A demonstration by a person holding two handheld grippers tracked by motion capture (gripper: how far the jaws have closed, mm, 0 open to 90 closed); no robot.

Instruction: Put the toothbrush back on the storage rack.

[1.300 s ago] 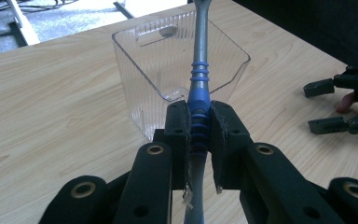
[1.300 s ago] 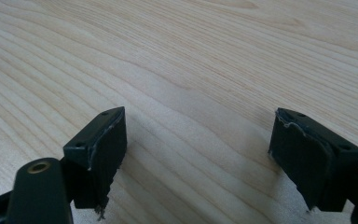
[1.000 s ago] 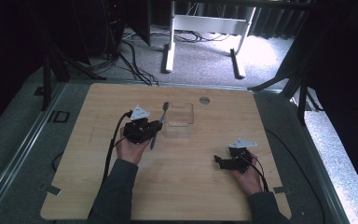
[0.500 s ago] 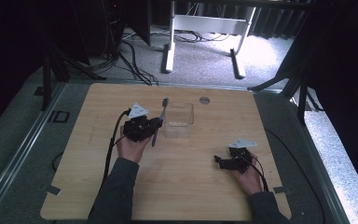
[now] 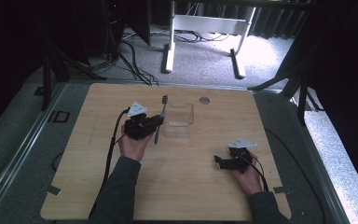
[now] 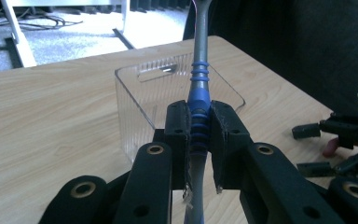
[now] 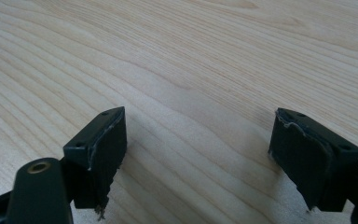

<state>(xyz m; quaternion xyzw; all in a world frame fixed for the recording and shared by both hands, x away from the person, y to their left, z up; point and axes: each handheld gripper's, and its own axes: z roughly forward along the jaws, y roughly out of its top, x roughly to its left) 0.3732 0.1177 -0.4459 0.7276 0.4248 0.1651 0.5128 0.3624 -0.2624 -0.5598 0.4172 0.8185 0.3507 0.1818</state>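
My left gripper [image 5: 154, 123] and right gripper [image 5: 220, 161] are black, each topped by a grey three-cornered plate, black cable trailing. Brass-ringed screw holes mark my arms; pad edges are frayed. Sleeves: dark grey.

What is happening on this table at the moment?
A person holds a tool in each hand. The left tool is shut on the handle of a toothbrush, right beside a clear plastic box on the wooden table. The right tool is open, holding nothing, low over bare wood.
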